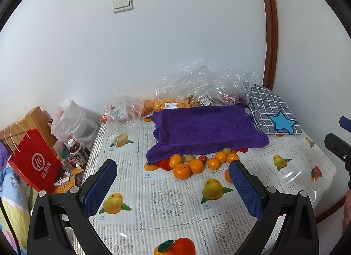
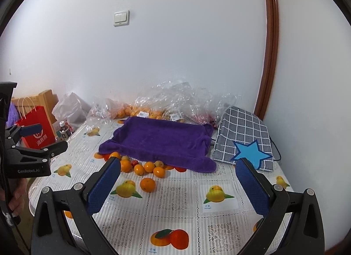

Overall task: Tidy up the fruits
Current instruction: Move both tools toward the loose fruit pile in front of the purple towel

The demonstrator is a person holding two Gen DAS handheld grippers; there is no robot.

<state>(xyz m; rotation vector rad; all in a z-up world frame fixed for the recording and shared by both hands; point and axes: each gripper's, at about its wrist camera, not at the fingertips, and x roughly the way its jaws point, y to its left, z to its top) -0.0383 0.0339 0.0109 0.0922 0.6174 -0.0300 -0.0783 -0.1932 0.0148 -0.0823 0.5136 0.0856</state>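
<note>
Both wrist views at an early stage of fruit sorting. The left tongs (image 1: pixel 172 183) and right tongs (image 2: pixel 177 183) are each spread wide and hold nothing, poised above the worktop (image 2: pixel 175 200), which carries a clear-covered cloth printed with fruit pictures. The loose fruit (image 1: pixel 193 163) lies in a scattered cluster along the near edge of the purple towel (image 1: pixel 204 127): mostly oranges, with a few paler yellowish fruits and one small red fruit (image 2: pixel 134 163) among them, several touching one another. A single orange (image 2: pixel 147 184) sits apart, nearer the tongs. Some pieces are partly tucked under the towel's hem, so the count cannot be told. The towel's upper surface is bare, suggesting that nothing has yet been placed there; whether it is the intended destination cannot be told. Behind it, clear plastic bags (image 1: pixel 197 84) against the wall hold more oranges. A checked cushion (image 2: pixel 243 136) with a blue star lies beside the towel. By this evidence, essentially all grouping remains to be done.
</note>
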